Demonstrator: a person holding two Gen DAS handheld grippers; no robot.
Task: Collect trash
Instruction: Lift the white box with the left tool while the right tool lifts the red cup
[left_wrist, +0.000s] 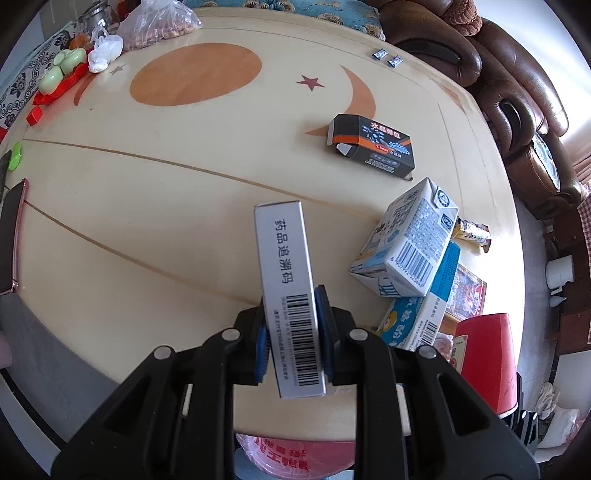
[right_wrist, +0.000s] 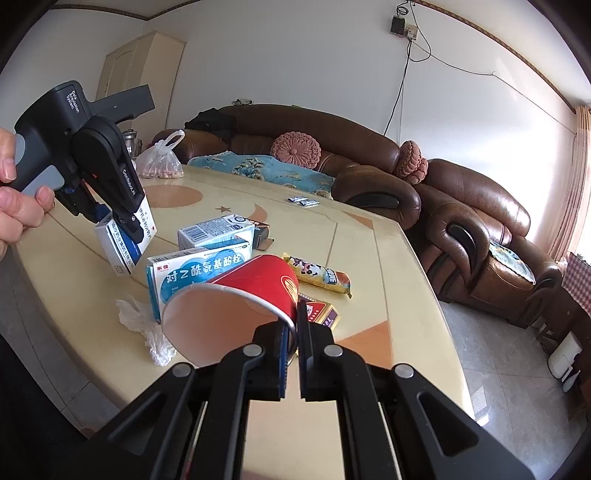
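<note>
Left tool (left_wrist: 291, 339) clamps white box (left_wrist: 286, 280); right tool (right_wrist: 291, 343) pinches red cup (right_wrist: 240, 299) rim.

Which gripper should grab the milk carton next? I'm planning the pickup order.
Neither is free: the left gripper clamps a white box, the right gripper pinches the red cup. The milk carton lies nearer the left.

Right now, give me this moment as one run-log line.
left gripper: shut on white box | right gripper: shut on red cup rim | both clear of table | left on table: milk carton, black box
</note>
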